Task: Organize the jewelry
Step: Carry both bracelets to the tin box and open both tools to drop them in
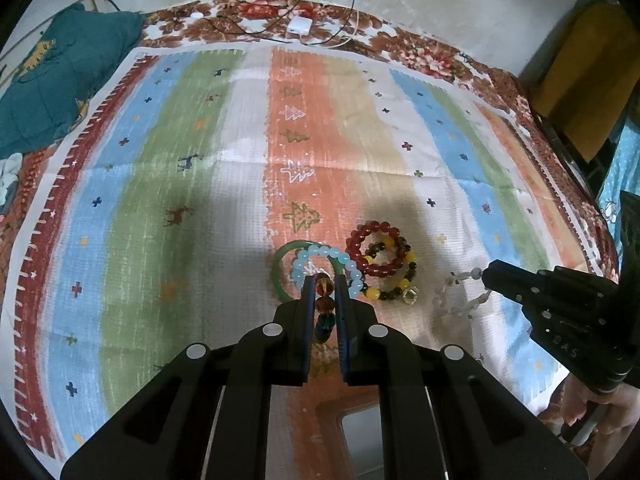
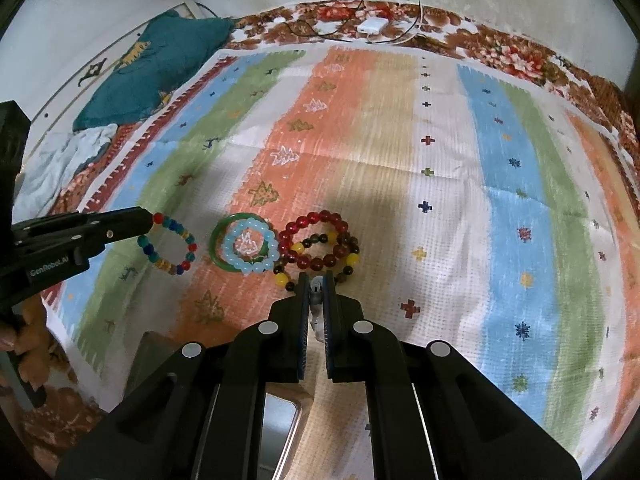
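Observation:
My left gripper (image 1: 323, 282) is shut on a multicoloured bead bracelet (image 1: 323, 304), which hangs from it in the right wrist view (image 2: 170, 246). My right gripper (image 2: 316, 280) is shut on a clear white bead bracelet (image 2: 317, 300), seen dangling in the left wrist view (image 1: 460, 292). On the striped cloth lie a green bangle (image 2: 218, 240) with a light-blue bead bracelet (image 2: 250, 245) on it, a dark red bead bracelet (image 2: 316, 242), and a yellow-and-dark bead bracelet (image 2: 316, 264) under it.
A shiny tray edge (image 2: 280, 420) shows below the right gripper. A teal cushion (image 2: 152, 68) lies at the back left. A white charger (image 2: 372, 25) with cables lies at the far edge. A wall runs behind the bed.

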Available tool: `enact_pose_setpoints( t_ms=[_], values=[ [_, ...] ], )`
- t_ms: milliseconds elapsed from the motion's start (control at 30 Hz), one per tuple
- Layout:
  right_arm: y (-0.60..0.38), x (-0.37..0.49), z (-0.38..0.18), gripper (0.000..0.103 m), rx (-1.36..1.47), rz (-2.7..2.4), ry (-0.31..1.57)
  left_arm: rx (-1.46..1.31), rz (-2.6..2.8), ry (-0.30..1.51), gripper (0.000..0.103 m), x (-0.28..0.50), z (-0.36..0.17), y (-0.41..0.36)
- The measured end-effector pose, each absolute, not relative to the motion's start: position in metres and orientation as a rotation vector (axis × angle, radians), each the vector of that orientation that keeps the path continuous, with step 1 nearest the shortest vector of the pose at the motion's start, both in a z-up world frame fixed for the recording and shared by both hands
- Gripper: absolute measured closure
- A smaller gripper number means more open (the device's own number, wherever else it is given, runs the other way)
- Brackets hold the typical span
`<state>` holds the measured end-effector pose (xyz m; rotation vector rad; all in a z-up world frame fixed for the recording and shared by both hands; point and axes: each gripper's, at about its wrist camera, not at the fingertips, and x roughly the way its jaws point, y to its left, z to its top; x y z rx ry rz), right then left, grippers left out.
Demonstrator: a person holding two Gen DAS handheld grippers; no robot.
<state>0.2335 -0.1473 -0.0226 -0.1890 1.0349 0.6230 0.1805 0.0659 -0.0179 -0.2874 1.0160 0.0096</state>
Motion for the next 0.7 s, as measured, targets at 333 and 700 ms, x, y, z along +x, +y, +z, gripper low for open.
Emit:
enact_pose_setpoints(
  t_ms=[333,700],
  values=[
    [-0.148,0.216,-0.011,0.095,-0.194,0.641,1.009,-0.290,-0.002,1.001,0.094,0.170,-0.011,0.060],
    [-0.153,0.193,0.006,0.095,-0.218,0.655,0.947,-0.259,-0.004,0.972,0.094,0.150,0.000,0.046]
  ],
)
